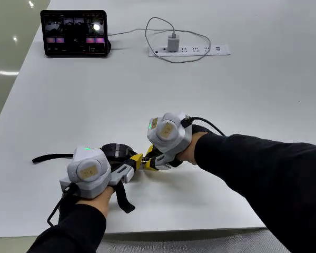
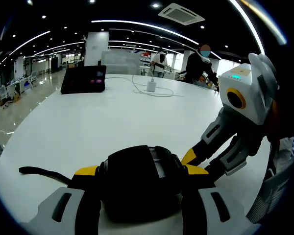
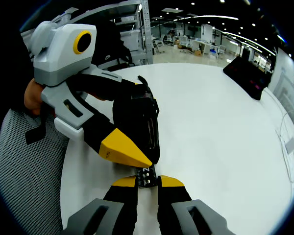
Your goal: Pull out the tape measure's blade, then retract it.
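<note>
Since the left gripper (image 2: 141,172) clamps the tape measure (image 2: 137,191) steady on the desk (image 1: 200,79), well apart from the tablet (image 1: 75,32), the right gripper (image 3: 147,182), pinching its blade tip (image 3: 146,172), can pull.

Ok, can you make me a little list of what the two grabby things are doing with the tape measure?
place: white table
left gripper: shut on the round black tape measure case, one jaw on each side
right gripper: shut on the tip of the dark numbered blade
blade: a short bit out of the case
black strap: lying on the table beside the case
far end: dark tablet, screen lit; white power strip
</note>
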The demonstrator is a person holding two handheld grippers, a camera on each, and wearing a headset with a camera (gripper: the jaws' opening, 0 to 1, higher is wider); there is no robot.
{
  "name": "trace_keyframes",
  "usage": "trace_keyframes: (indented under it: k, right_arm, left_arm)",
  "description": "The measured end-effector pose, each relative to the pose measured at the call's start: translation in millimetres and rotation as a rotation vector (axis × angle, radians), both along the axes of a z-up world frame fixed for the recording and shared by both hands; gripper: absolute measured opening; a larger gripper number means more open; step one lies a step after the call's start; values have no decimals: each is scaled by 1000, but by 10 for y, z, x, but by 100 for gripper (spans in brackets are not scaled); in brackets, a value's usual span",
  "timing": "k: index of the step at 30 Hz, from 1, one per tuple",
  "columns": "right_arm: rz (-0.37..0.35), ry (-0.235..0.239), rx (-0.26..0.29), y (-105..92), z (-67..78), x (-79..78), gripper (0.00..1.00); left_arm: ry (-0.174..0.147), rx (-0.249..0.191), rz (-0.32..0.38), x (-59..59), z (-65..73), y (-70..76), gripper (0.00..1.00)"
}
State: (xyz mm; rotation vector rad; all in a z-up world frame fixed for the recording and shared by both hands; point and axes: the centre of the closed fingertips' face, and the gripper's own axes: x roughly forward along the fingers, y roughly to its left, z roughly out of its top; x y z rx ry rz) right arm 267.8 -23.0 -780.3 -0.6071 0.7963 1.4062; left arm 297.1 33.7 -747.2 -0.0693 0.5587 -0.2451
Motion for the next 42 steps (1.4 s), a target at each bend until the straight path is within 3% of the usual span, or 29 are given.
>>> trace_keyframes:
  k: [42]
  right_arm:
    - [14, 4, 34, 140, 7, -1, 12]
  left_arm:
    - [5, -10, 0, -3, -2, 8, 62]
